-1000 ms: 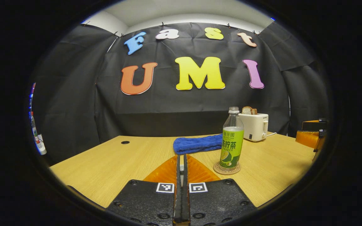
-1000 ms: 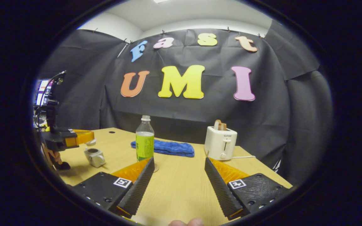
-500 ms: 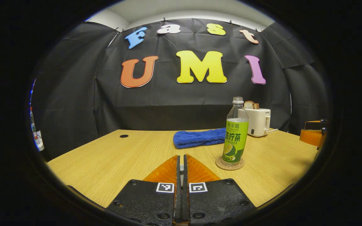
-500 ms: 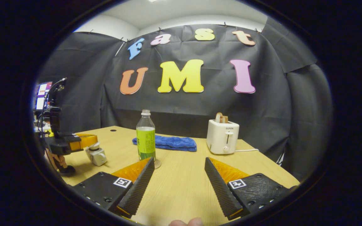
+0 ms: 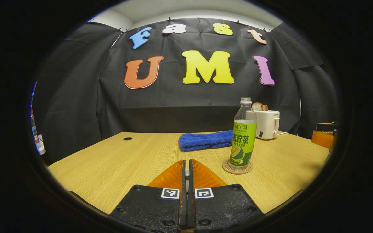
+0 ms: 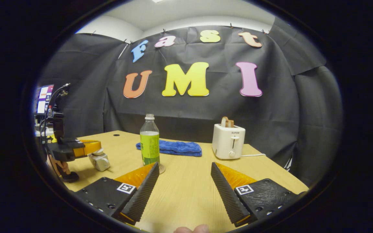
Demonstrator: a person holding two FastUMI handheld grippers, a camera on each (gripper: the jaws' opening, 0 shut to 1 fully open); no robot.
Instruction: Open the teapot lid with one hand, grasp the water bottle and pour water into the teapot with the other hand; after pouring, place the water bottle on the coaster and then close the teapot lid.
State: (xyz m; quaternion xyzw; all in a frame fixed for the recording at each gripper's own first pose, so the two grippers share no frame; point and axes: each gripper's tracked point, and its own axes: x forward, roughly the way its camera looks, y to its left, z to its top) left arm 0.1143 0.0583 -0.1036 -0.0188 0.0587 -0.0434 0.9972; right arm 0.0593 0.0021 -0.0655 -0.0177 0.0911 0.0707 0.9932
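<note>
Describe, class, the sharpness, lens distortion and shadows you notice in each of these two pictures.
Left gripper view: sharp; the fisheye bows the table edges; the water bottle label is crisp, and it casts hardly any shadow. Right gripper view: also sharp, bent the same way; a soft dark shadow lies on the table under the left hand-held gripper by the teapot.

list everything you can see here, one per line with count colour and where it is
water bottle: 1, clear with green label, upright on the coaster
coaster: 1, tan, on the table under the bottle
teapot: 1, white, near the table's left side, lid on
towel: 1, blue, folded behind the bottle
toaster: 1, white, bread in its slots, far right of the table
table: 1, light wood
left gripper: 1, fingers together, low over the table; in the right gripper view, over the teapot lid
right gripper: 1, fingers spread, holding nothing
</note>
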